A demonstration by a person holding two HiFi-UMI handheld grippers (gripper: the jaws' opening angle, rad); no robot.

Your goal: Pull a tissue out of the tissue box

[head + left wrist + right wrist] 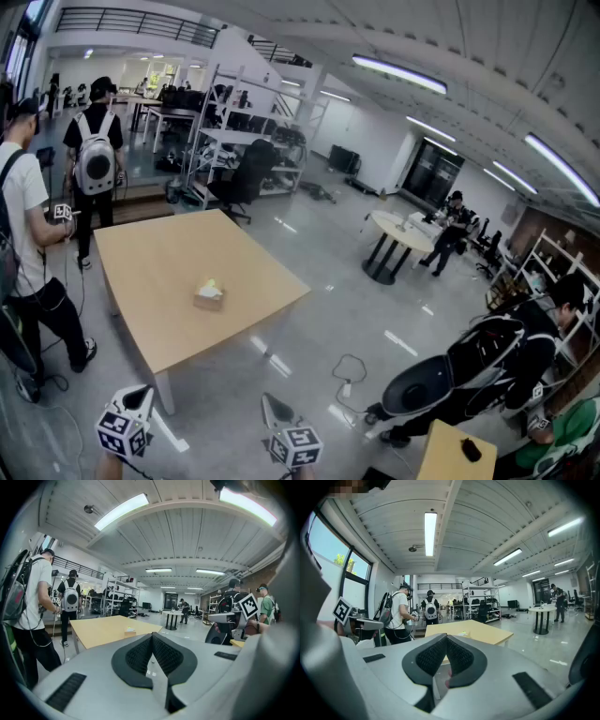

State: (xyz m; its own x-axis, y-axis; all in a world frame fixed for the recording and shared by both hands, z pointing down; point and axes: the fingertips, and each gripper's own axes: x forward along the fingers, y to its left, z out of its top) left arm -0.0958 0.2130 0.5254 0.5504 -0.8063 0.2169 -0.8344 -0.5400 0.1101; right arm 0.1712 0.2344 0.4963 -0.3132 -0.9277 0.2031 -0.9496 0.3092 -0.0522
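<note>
Tissue box (208,296) sits alone near the middle of the wooden table (159,262), far ahead of both grippers, nothing else on the tabletop. A tuft of tissue (212,284) pokes up from its top slot. It's pale and small in every view, so I can't tell how much is exposed. Left gripper (139,401) and right gripper (275,411) are both low at the near edge of the head view, well apart from the table and aimed roughly at it. Left gripper view: jaws clenched, ribbed pads (140,654) meeting, nothing between them. Right gripper view: same, pads (432,654) pressed together and empty. Both need to open before any grab. Handling guess: the tissue is thin, soft and near weightless, tears if pinched at an edge or yanked sideways. The box looks like light cardboard, likely to slide or lift with the pull. Best hold is probably the base of the tuft right above the slot, pinched across the fold, pulled straight up. Other gripper should press down on the box top or brace a side wall, gently, since the walls will crush.
</note>
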